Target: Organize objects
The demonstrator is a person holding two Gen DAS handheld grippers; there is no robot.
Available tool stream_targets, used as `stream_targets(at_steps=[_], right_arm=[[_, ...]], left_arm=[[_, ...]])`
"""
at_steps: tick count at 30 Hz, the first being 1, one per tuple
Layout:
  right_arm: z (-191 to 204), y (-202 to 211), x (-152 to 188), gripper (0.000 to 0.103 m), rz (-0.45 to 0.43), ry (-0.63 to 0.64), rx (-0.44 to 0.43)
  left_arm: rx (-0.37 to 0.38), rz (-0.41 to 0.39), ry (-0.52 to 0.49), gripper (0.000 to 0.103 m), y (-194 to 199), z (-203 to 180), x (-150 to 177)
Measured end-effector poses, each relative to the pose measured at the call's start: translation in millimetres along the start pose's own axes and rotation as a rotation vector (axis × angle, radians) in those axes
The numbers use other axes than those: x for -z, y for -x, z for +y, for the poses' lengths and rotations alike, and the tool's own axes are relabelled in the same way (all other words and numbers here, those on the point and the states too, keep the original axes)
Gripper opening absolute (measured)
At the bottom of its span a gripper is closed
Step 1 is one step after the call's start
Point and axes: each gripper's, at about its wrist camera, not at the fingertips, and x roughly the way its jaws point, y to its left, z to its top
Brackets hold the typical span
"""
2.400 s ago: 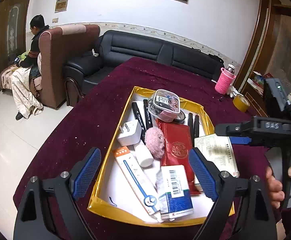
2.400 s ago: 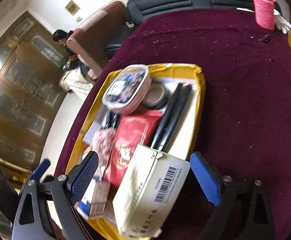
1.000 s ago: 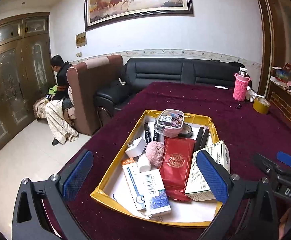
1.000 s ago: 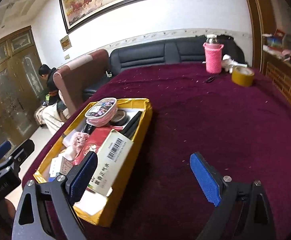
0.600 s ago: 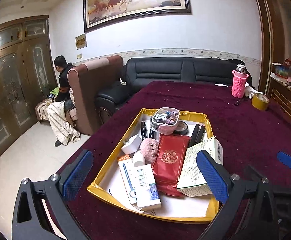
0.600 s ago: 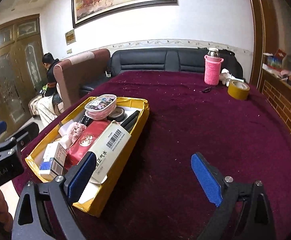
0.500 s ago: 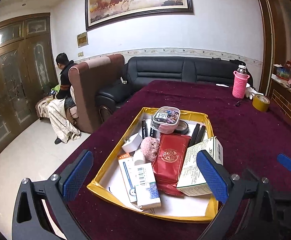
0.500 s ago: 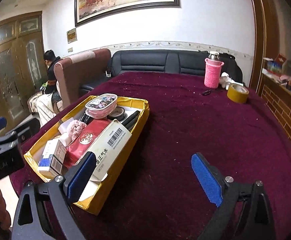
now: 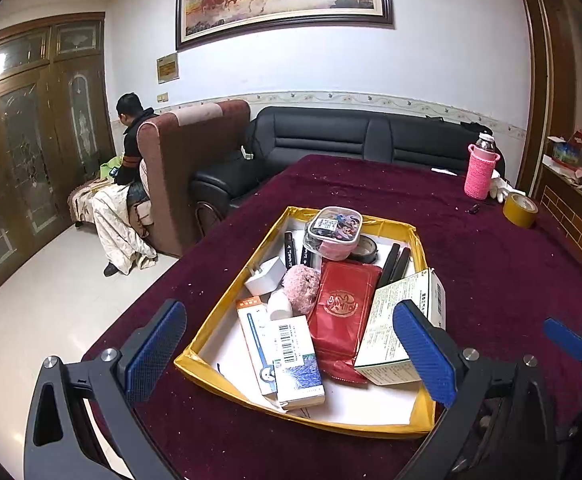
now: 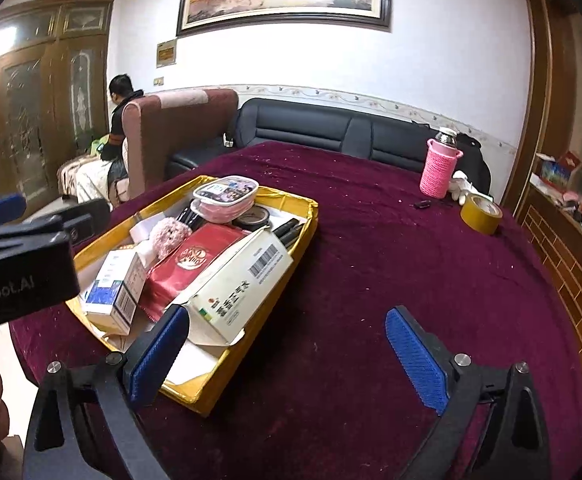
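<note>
Readable: "nRobot.AI", cut off at frame edge, white on black left gripper body; box print illegible.

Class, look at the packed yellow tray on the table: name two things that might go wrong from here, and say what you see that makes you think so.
1. The large white carton leans on the yellow tray rim, not lying flat; a nudge might tip it onto the tablecloth.
2. The pink-lidded box sits on top of other items; reaching beneath it may topple it.

Both grippers are held level, side by side. The left gripper gapes wide and empty; the right gripper likewise.
</note>
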Motion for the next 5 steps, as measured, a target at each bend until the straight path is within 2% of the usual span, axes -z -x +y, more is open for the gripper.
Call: stream_targets(at_steps=[5], right_arm=[[14.6, -2.4, 2.7, 0.102, 0.009, 0.056, 0.019]], left_arm=[[0.005, 0.012, 0.022, 0.103, -1.9, 5.2, 1.4]])
